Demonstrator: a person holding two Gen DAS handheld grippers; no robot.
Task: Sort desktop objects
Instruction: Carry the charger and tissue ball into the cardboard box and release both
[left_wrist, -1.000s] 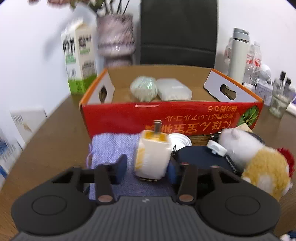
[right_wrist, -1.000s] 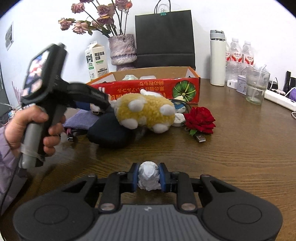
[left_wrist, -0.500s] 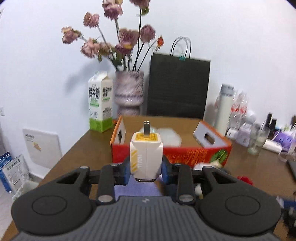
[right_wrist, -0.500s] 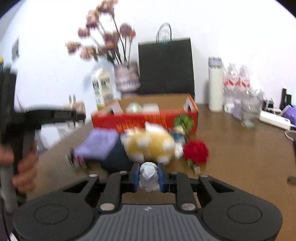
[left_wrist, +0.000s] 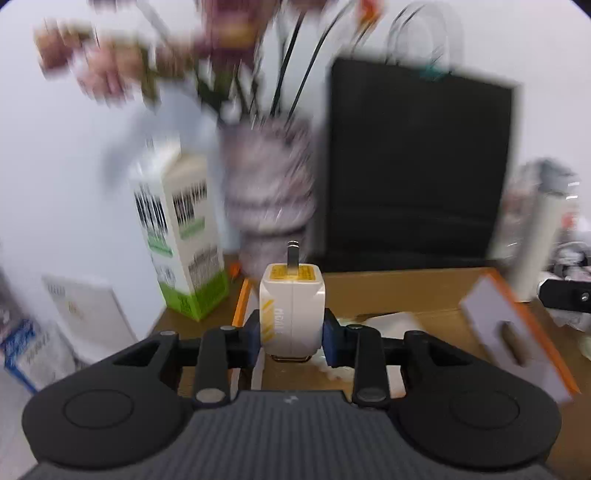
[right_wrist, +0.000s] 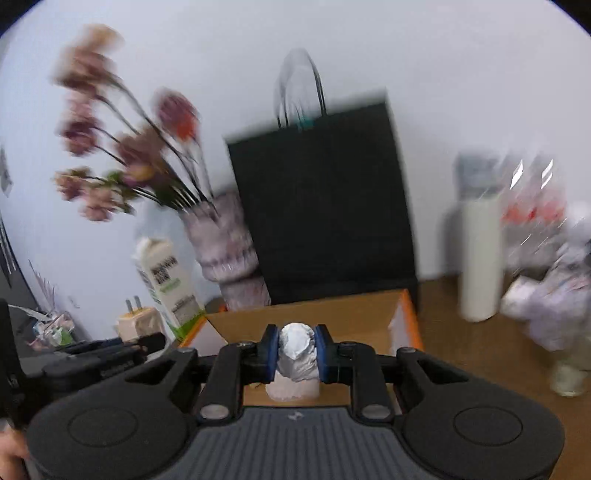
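A white wall charger (left_wrist: 291, 314) stands upright between the pads of the left claw (left_wrist: 291, 341), its long axis vertical and its metal prongs pointing up; the claw is closed on its two sides. Its top face is yellow-orange with small print too blurred to read, and yellow diagonal stripes and sideways lettering, not legible, run down its left face. It hangs above the near edge of an open cardboard box (left_wrist: 406, 288) with orange rims. The right claw (right_wrist: 294, 352) is clamped on a crumpled white-grey wad (right_wrist: 295, 350), held upright over the same box (right_wrist: 332, 310) and above a pale roll lying inside. In the right wrist view the charger (right_wrist: 138, 321) appears at the left, prongs up. Behind stand a green-and-white milk carton (left_wrist: 181, 236), a vase of dried roses (left_wrist: 269, 206) and a black paper bag (left_wrist: 417, 170) on the brown surface (right_wrist: 480, 350); the carton's dark print is smeared by motion.
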